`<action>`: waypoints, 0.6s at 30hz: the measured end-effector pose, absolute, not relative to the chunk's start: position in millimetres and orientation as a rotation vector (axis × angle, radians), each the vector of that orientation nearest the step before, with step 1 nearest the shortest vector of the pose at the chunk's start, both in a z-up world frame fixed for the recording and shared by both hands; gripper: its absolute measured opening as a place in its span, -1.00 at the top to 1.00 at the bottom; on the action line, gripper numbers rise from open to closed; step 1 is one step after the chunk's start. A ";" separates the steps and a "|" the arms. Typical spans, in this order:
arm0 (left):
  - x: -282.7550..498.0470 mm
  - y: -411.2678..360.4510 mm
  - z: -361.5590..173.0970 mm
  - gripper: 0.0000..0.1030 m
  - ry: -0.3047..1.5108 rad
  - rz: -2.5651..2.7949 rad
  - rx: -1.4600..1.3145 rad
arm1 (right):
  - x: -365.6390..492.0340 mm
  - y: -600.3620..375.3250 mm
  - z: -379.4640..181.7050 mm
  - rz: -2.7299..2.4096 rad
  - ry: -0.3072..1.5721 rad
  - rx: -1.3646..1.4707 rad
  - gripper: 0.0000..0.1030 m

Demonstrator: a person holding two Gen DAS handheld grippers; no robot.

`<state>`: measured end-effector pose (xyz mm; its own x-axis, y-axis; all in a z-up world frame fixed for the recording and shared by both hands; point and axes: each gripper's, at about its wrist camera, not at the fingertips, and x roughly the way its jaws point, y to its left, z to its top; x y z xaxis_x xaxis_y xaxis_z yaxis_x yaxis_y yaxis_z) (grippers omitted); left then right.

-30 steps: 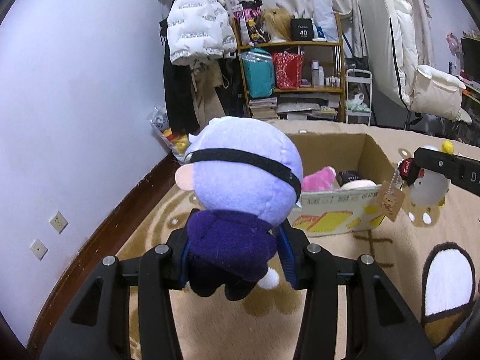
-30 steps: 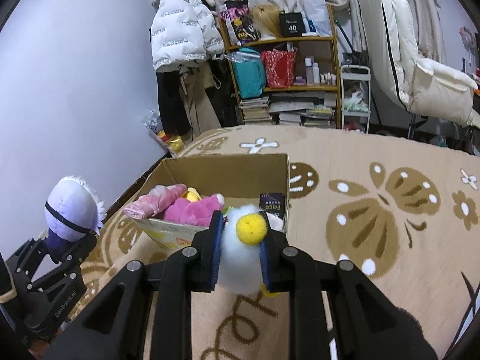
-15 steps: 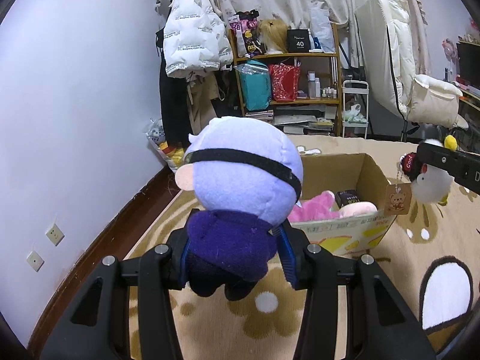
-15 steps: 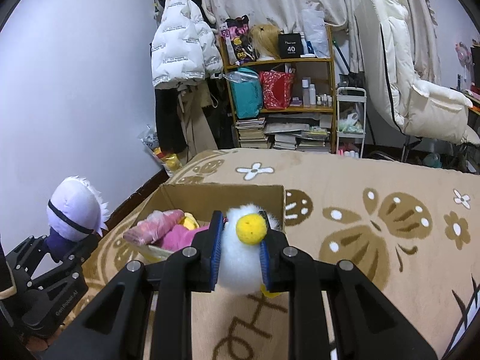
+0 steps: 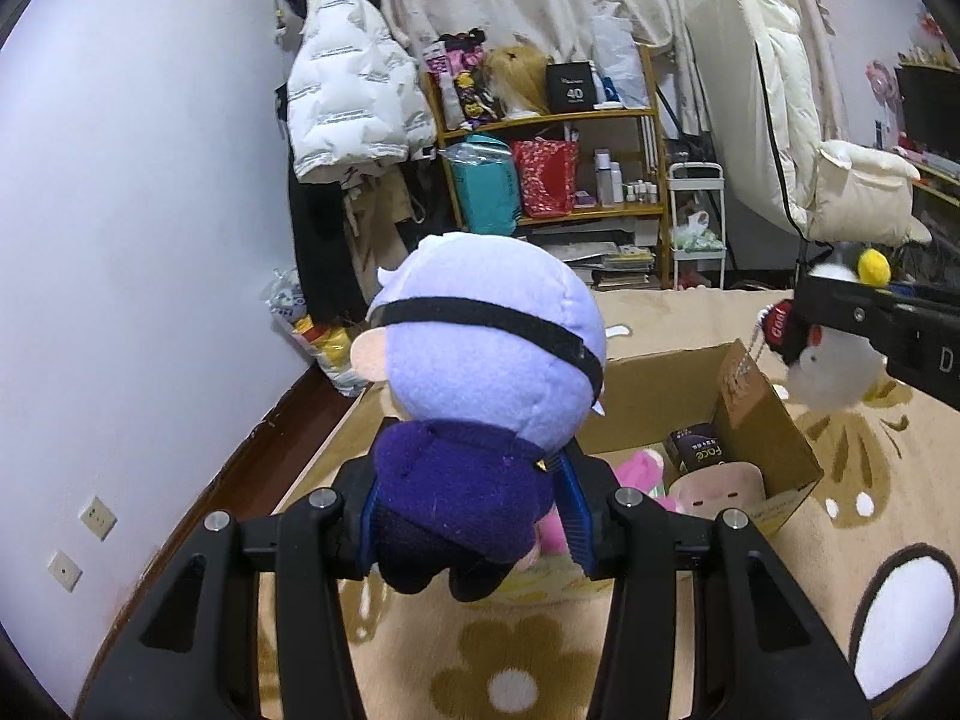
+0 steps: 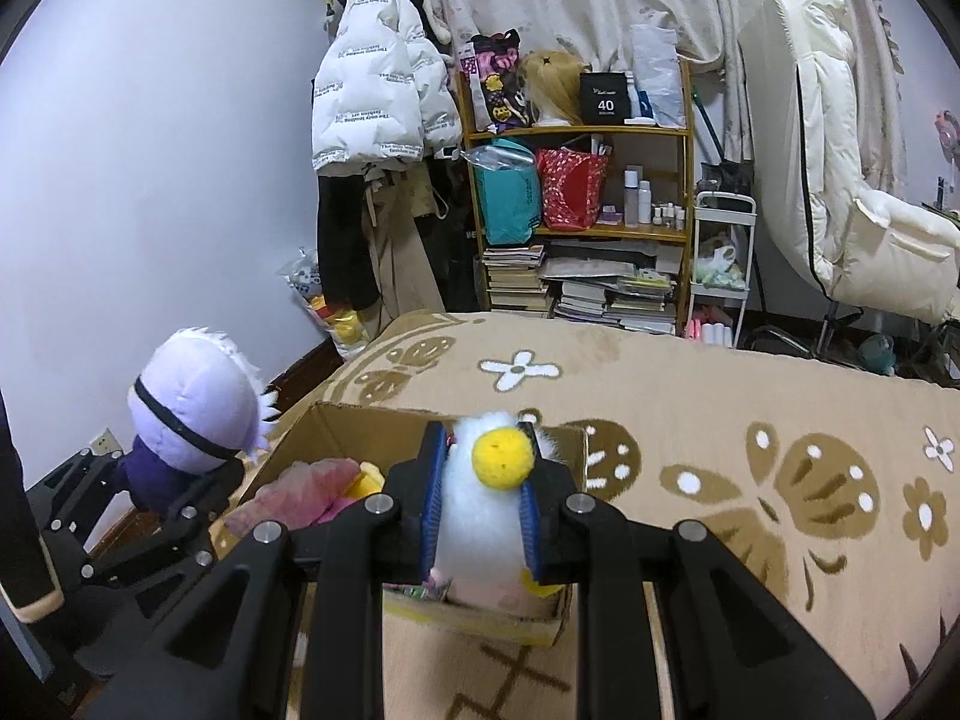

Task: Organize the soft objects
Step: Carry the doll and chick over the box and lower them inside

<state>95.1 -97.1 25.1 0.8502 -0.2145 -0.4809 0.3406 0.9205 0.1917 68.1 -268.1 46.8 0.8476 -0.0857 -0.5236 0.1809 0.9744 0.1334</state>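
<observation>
My left gripper (image 5: 474, 510) is shut on a plush doll (image 5: 480, 384) with a lilac head, black blindfold and purple body, held above the near left corner of an open cardboard box (image 5: 762, 414). My right gripper (image 6: 480, 510) is shut on a white fluffy duck plush (image 6: 480, 516) with a yellow beak, held over the box's near right part (image 6: 570, 450). The duck also shows in the left wrist view (image 5: 834, 372), and the doll in the right wrist view (image 6: 192, 414). The box holds pink soft toys (image 6: 294, 492) and a dark packet (image 5: 699, 450).
The box sits on a beige rug with brown and white flowers (image 6: 780, 480). A white wall (image 5: 120, 240) runs along the left. A wooden shelf (image 6: 582, 180), a hanging white puffer jacket (image 6: 372, 96) and a cream recliner (image 6: 870, 210) stand at the back.
Both grippers have moved forward and higher toward the box with their plush toys; the box now lies under and just ahead of them.
</observation>
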 end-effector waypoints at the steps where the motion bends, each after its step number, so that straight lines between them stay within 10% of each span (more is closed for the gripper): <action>1: 97.4 -100.5 23.9 0.10 0.471 -0.302 0.283 | 72.2 -270.2 45.8 -0.134 0.541 0.184 0.56; 18: 136.6 -130.8 -13.2 -0.19 0.630 -0.428 0.291 | 103.3 -290.9 -10.2 -0.061 0.624 0.328 0.54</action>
